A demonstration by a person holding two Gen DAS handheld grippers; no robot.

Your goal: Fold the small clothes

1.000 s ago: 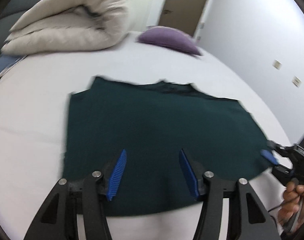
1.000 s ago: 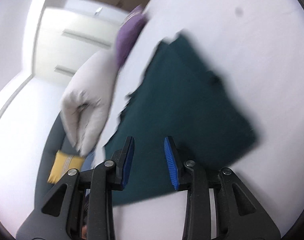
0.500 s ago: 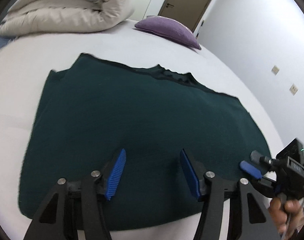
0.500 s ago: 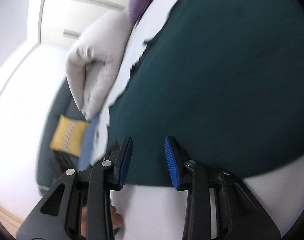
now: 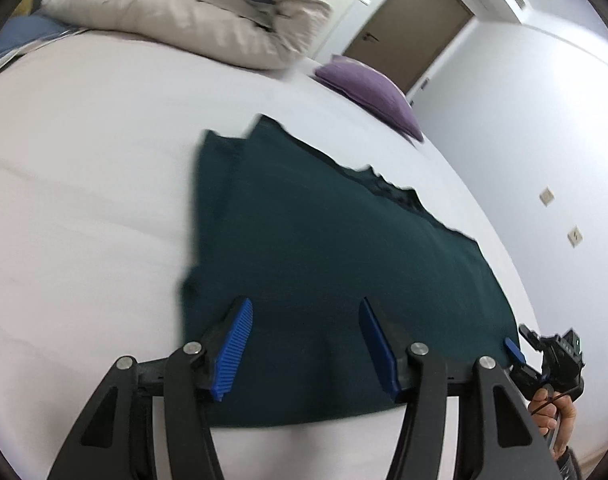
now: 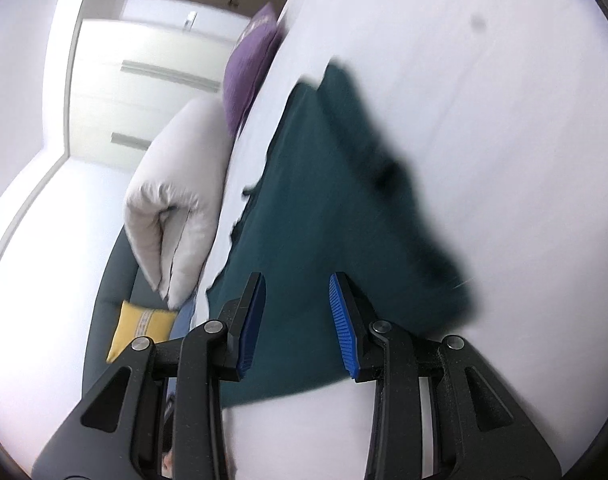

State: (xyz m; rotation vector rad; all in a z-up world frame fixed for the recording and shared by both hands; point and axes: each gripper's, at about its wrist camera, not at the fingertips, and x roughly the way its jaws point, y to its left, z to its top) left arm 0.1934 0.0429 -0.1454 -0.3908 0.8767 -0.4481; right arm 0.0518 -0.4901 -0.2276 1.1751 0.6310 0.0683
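A dark green garment [image 5: 344, 260] lies spread flat on the white bed [image 5: 83, 200], with its left side edge doubled into a narrow fold. My left gripper [image 5: 304, 308] hovers open over the near hem by the garment's left corner, nothing between its blue pads. At the far right of that view, the right gripper [image 5: 516, 350], held by a hand [image 5: 552, 416], sits at the garment's right near corner. In the right wrist view the garment [image 6: 324, 200] stretches away, blurred. My right gripper [image 6: 296, 284] is open above its near edge, pads apart, gripping nothing.
A rolled cream duvet [image 5: 183, 8] and a purple pillow [image 5: 368, 88] lie at the far end of the bed. A brown door [image 5: 408, 28] stands behind them. Past the bed's edge are a grey sofa with a yellow cushion [image 6: 139, 328] and white wardrobes.
My left gripper has swung toward the garment's left near corner and rolled. The right gripper came in close over the cloth, then drew back to its near edge. Neither gripper's gap changed.
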